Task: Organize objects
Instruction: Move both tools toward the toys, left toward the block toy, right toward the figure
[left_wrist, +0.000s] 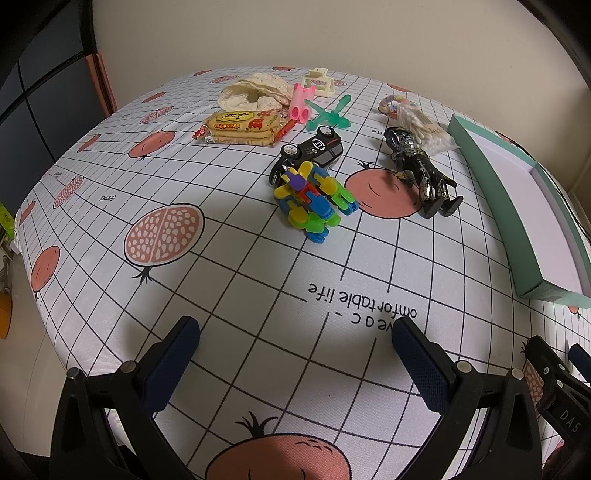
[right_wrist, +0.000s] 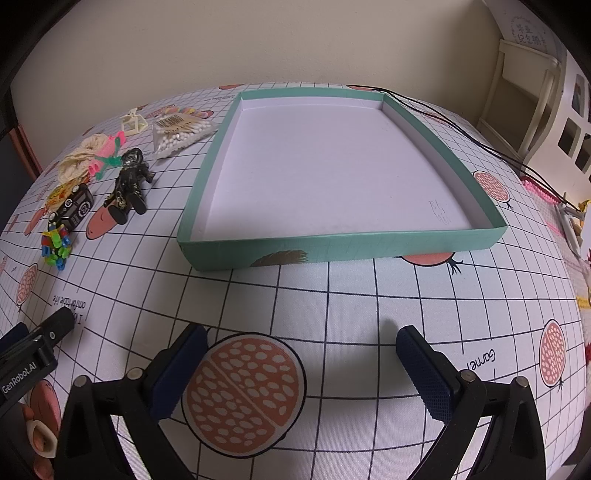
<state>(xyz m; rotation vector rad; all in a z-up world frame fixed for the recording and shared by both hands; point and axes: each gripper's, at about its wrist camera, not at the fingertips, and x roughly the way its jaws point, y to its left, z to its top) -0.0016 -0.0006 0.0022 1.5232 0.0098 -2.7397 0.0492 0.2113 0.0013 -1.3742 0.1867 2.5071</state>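
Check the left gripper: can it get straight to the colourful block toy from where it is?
Probably yes. The left gripper is open and empty, and only bare tablecloth lies between its fingers and the block toy. The black toy car sits right behind the toy, touching or nearly so, so a deep approach might nudge it.

light: soft, even | shadows: faint, near edge | edges: fisheye-bent, dark corners

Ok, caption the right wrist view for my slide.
Open right tool faces the empty green tray, toys clustered beside it.
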